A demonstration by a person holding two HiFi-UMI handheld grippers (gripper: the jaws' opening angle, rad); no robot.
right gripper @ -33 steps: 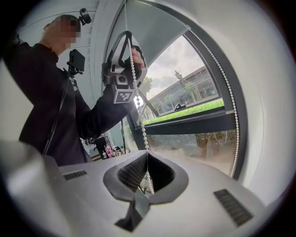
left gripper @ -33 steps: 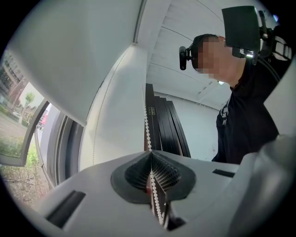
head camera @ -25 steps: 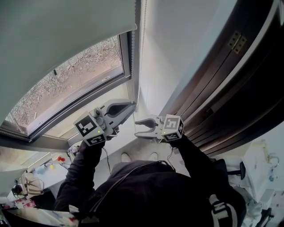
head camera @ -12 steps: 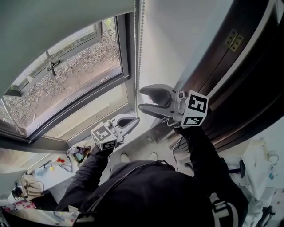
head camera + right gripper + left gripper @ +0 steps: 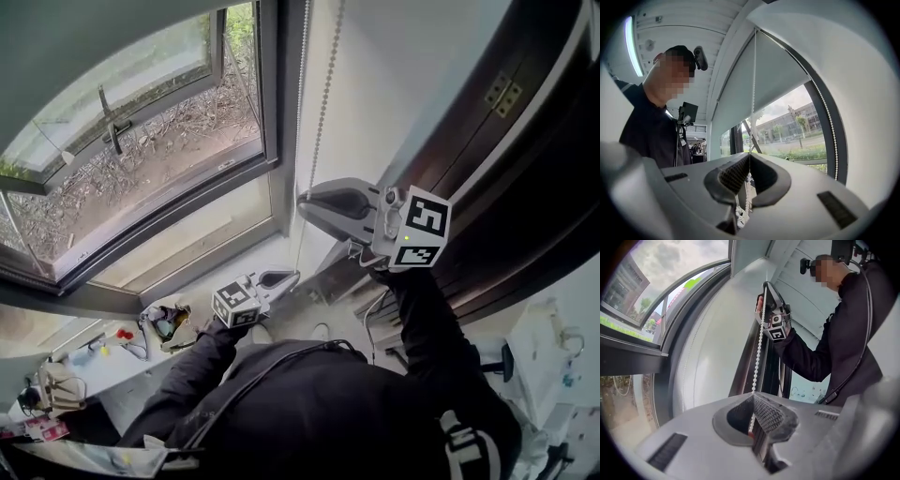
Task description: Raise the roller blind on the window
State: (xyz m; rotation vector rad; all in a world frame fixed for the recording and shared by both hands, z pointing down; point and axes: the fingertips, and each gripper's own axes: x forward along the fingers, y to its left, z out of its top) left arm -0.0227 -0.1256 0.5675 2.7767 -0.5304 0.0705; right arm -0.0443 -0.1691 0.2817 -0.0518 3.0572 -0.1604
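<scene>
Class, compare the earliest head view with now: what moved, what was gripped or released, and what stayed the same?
The left gripper, shut on the bead chain, pulled it downward; the roller blind rose, baring more window. The right gripper climbed with jaws open and has just closed on the chain higher up. The left gripper's grip stayed unchanged.

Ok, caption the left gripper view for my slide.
Left hand-held gripper shut on the bead chain; the right hand-held gripper has just closed on it higher up.
</scene>
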